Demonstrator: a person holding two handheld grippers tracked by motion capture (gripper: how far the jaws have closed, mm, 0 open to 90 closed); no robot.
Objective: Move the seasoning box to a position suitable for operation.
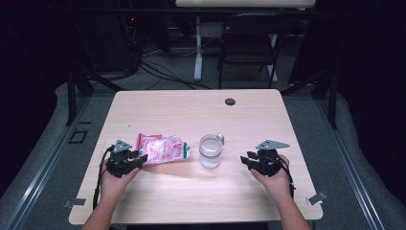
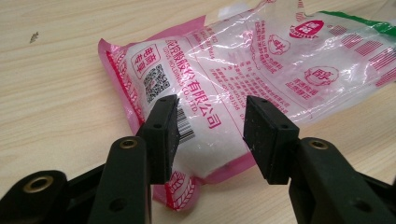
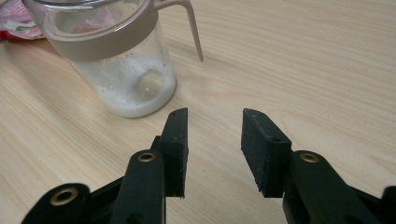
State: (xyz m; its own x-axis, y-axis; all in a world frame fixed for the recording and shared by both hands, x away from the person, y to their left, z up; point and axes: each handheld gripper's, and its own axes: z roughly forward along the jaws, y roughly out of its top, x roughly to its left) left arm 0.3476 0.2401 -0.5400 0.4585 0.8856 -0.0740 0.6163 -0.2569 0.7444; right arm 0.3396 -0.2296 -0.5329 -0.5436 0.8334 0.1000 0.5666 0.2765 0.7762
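We hold left tongs (image 2: 210, 135) spread astride the pink sugar bag (image 2: 224, 79), right tongs (image 3: 212, 149) spread empty near the jug (image 3: 116, 60); pinch the bag's corner squarely.

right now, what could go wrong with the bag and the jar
The left tongs straddle only the sealed corner of the bag; the slick film might slip out, or the powder could shift and make it sag once lifted. The jar stands close beside the bag, so a swinging bag could tip it. The right tongs stand open, short of the jar, not steadying it.
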